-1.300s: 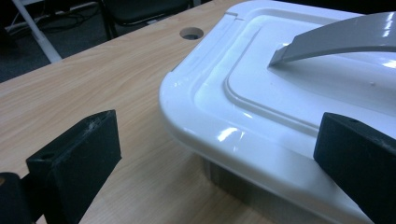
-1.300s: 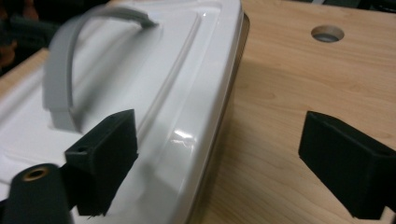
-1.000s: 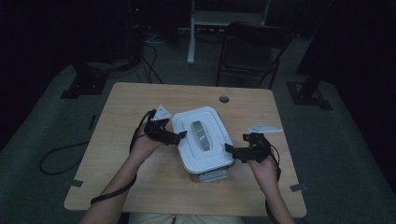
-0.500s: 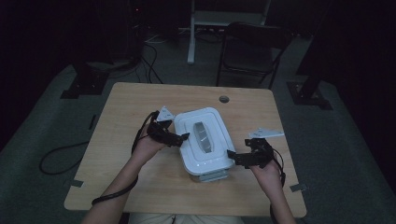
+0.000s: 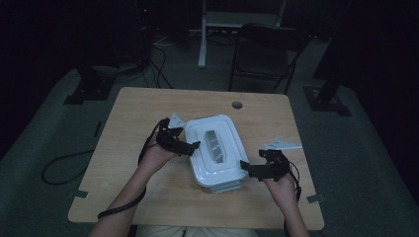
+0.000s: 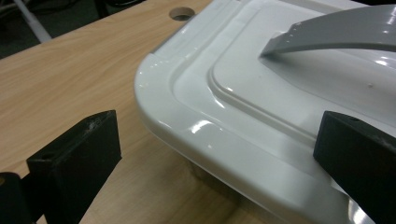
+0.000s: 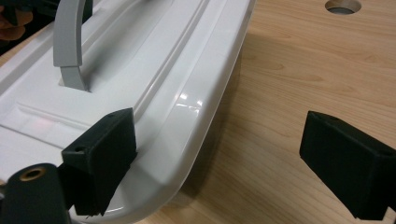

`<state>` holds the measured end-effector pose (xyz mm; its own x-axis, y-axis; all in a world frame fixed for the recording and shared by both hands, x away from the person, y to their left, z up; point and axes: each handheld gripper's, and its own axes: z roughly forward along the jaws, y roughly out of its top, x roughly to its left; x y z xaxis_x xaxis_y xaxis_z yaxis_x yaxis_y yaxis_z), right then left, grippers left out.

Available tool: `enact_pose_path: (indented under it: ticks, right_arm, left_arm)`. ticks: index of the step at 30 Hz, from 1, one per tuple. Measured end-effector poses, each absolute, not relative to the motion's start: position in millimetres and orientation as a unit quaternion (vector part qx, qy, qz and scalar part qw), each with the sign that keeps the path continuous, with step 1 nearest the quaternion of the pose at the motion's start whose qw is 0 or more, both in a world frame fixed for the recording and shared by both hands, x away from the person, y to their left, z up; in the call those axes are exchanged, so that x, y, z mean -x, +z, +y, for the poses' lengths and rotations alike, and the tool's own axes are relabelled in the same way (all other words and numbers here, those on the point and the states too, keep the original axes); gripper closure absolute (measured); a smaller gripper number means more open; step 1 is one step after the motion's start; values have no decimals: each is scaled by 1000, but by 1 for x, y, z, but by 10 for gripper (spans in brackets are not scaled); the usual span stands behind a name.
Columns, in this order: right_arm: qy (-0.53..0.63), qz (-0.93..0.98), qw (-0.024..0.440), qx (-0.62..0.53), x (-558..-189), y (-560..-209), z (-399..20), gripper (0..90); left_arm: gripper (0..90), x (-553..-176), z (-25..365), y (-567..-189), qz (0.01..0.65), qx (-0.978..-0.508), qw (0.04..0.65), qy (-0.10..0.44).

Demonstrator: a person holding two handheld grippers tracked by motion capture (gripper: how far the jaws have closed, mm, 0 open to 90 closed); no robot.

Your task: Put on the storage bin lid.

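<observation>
A glossy white plastic storage box (image 5: 217, 153) with rounded corners sits near the middle of a pale wood-grain table (image 5: 148, 113), its stepped lid (image 6: 243, 93) shut and a grey arched handle (image 7: 70, 42) rising from the recessed centre panel; what it holds cannot be told. The left gripper (image 5: 190, 146), black and blocky, is at the box's left edge with its jaws spread wide, one over the lid's rim and one over bare wood, clamping nothing. The right gripper (image 5: 245, 169) is at the box's near right corner, jaws likewise wide apart, one above the lid's rim, the other over the table. A round cable hole (image 5: 237, 104) pierces the tabletop beyond the box. Behind the table stand a dark folding chair (image 5: 267, 54) and cables (image 5: 158, 59) on the grey floor.
</observation>
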<state>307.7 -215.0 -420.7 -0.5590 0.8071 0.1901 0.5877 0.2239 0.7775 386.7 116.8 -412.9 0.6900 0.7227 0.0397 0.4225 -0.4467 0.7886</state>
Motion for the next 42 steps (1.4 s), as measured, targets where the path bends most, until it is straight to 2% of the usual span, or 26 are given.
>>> enact_pose_path:
  ticks: [4,9,13,21,22,26,36,42]
  right_arm:
    - [421,775,134,-452,-308,-419,-214,107]
    - [447,764,99,-455,-313,-419,-220,106]
    - [456,762,97,-450,-315,-411,-223,106]
    - [482,738,142,-450,-314,-389,-231,107]
    - [469,734,183,-456,-315,-388,-235,107]
    - [457,722,214,-473,-320,-394,-246,107]
    - [429,718,242,-492,-333,-417,-260,107]
    - [430,712,241,-500,-339,-427,-267,107]
  left_arm:
    - [15,-389,117,-415,352,-820,408,191]
    - [14,-388,119,-416,354,-812,423,192]
    - [14,-389,118,-411,342,-817,421,197]
    - [14,-388,123,-399,331,-814,431,206]
    - [14,-386,128,-395,334,-809,433,214]
    - [14,-384,138,-397,343,-802,439,217]
    - [14,-384,160,-403,359,-797,431,223]
    - [14,-387,173,-414,378,-795,420,219]
